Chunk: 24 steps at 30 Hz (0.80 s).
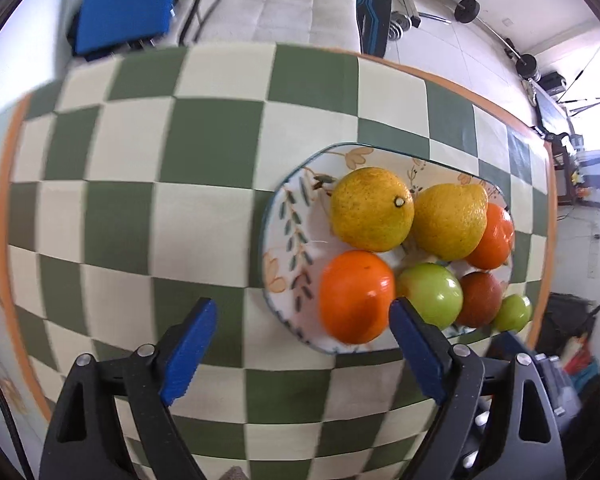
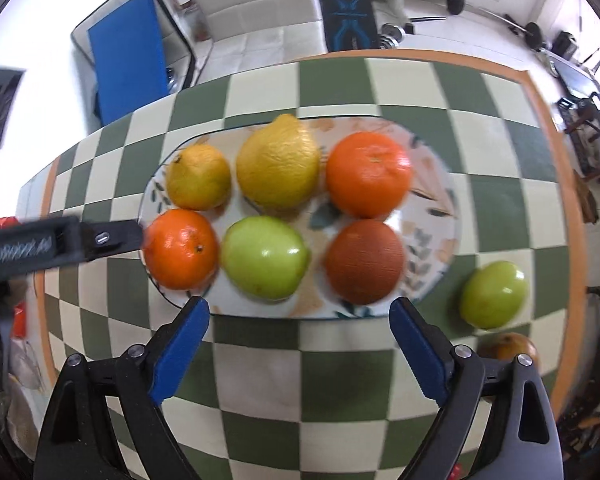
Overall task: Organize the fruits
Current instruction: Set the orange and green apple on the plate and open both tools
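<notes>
Plate (image 2: 440,216) already has six fruits lined up in two rows, so we're near the end. One green apple (image 2: 494,295) sits on the checkered cloth (image 2: 300,380) just right of it. Both the right gripper (image 2: 299,344) and left gripper (image 1: 302,346) are wide open, holding nothing. Next I'd guess right swings over to grab that apple.

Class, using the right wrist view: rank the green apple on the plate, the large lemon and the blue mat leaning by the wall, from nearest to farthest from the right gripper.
1. green apple on the plate: front row, just ahead of the right gripper.
2. large lemon: back row, behind the apple.
3. blue mat: off the table, far left.
</notes>
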Tool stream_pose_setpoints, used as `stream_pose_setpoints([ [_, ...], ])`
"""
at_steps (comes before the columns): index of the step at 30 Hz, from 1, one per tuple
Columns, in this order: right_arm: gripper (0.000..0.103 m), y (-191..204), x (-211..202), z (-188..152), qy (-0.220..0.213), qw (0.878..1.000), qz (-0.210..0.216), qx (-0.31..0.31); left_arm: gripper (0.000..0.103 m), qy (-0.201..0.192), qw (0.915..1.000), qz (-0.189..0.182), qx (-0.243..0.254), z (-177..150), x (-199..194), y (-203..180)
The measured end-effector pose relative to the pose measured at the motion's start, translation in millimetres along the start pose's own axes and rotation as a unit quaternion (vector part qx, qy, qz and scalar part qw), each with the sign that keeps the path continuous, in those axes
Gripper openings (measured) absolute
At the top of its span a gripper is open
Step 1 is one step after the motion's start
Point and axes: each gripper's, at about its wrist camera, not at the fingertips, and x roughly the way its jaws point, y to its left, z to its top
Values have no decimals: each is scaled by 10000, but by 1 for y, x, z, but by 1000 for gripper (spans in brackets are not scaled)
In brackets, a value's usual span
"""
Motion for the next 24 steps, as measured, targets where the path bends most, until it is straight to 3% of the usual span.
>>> stream_pose_setpoints([
  [9,98,-17,-51,-28,-363,9988,-322,69,94,-782,9938,658,442,-58,-45,-10],
  [24,98,-15,-189,-101,-1456,9884,-432,11,94,-1974,9742,787,755,-151,-143,-34],
])
